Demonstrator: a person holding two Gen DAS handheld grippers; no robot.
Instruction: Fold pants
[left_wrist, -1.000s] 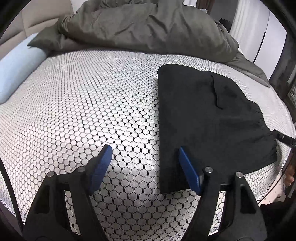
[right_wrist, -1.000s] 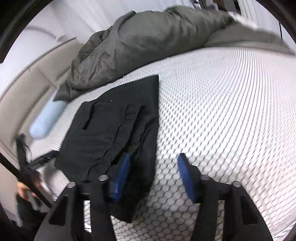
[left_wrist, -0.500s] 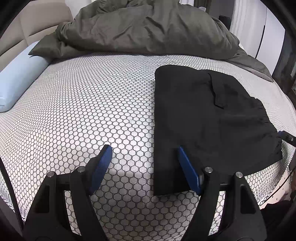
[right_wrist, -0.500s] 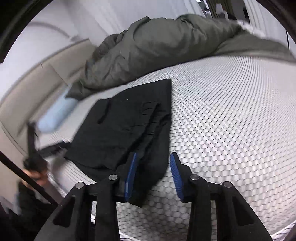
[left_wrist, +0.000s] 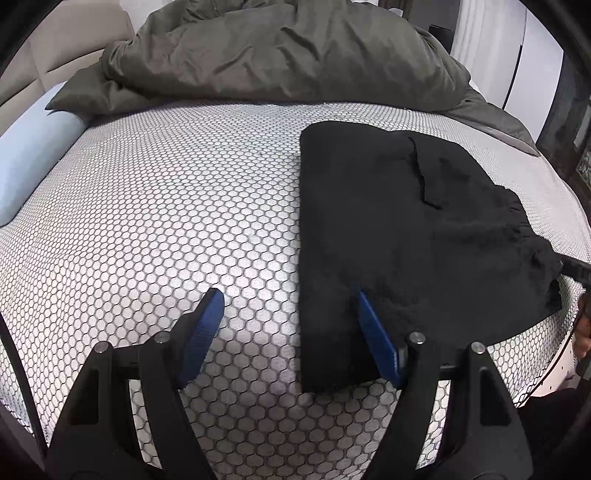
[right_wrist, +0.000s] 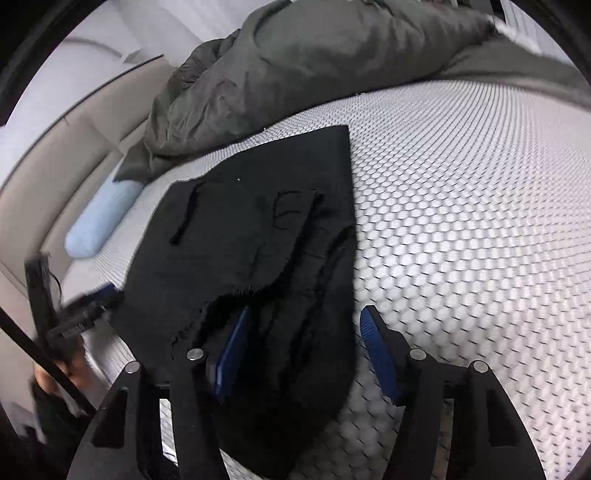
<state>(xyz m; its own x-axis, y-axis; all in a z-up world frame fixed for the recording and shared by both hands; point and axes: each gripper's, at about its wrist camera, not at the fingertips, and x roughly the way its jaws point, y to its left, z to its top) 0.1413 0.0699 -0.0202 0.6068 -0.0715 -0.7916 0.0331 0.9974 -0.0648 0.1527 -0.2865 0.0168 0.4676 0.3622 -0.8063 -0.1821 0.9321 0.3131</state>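
Black pants (left_wrist: 399, 236) lie folded flat on a white bed sheet with a black honeycomb pattern (left_wrist: 166, 221). My left gripper (left_wrist: 288, 325) is open over the pants' near left corner, its right finger above the cloth and its left finger over bare sheet. In the right wrist view the pants (right_wrist: 258, 240) show their gathered waistband end. My right gripper (right_wrist: 303, 339) is open and straddles that near edge, with the left finger (right_wrist: 232, 350) against the cloth and the right finger over the sheet.
A rumpled olive-grey duvet (left_wrist: 280, 55) is piled at the far side of the bed. A pale blue bolster pillow (left_wrist: 29, 158) lies at the left by a beige headboard. The bed's edge runs close below both grippers.
The right gripper narrowed half a second ago and has opened wide again at the pants' waistband end. The left gripper has stayed open and barely moved.
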